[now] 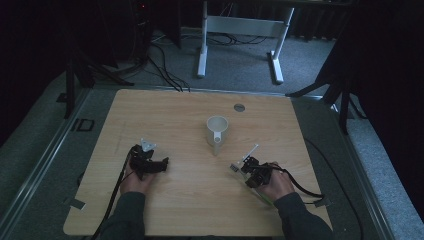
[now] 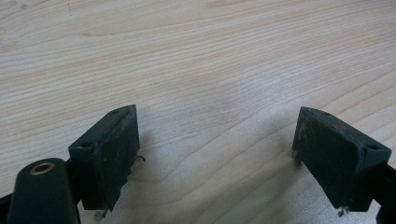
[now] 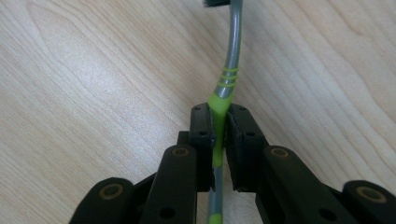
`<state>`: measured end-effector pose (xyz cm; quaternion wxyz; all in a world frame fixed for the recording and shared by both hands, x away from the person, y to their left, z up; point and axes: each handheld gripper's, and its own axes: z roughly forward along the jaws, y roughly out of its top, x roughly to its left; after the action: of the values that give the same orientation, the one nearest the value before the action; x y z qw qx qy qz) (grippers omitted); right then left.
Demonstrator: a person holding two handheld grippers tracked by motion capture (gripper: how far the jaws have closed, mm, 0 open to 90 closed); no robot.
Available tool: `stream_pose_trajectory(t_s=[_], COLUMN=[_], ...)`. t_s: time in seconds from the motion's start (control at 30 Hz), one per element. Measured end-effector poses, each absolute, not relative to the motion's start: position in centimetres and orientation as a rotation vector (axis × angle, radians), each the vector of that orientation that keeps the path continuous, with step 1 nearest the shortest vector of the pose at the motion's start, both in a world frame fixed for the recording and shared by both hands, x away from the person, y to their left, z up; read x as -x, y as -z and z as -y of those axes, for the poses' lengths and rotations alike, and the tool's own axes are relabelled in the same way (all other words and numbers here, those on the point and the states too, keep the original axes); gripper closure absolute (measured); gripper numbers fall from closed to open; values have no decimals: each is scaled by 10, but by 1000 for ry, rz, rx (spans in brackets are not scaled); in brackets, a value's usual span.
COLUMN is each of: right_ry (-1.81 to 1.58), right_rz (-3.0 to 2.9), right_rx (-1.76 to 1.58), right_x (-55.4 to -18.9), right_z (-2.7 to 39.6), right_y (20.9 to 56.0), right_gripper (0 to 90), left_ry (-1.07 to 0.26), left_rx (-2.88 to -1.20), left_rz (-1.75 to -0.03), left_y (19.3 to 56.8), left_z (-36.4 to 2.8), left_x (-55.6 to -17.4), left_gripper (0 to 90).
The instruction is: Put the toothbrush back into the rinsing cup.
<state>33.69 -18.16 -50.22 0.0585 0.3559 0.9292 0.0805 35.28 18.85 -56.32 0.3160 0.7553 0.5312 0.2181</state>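
I see wooden table (image 1: pixel 165 112), grey carpet (image 1: pixel 240 62) beyond, white desk frame (image 1: pixel 202 42), cables (image 1: pixel 167 75) on floor.

Mug (image 1: pixel 217 129) sits mid surface (image 1: pixel 170 115), slightly toward far edge. Left gripper (image 1: pixel 161 165) near-left of mug, well apart, jaws over bare surface. Right gripper (image 1: pixel 243 166) near-right of mug, w/ toothbrush (image 1: pixel 250 152) between jaws, head end pointing toward far side, near mug but apart.
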Motion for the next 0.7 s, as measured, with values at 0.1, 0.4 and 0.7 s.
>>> stream_pose_trajectory(t_s=[0.1,0.4,0.7], right_ry=[-287,-374,-454], right_rz=[-2796,-2752,-2707], right_rx=[-1092,-1127,-1142], right_x=[-337,-340,-342], right_z=[185,189,192], right_y=[499,495,492], right_gripper=[813,813,813], left_ry=[-574,-574,-574], left_rx=[-1991,-1992,-1991], left_rz=[-1399,-1399,-1399], left_y=[563,563,563], left_z=[-189,-189,-189], left_x=[-353,-353,-353], left_gripper=[151,151,151])
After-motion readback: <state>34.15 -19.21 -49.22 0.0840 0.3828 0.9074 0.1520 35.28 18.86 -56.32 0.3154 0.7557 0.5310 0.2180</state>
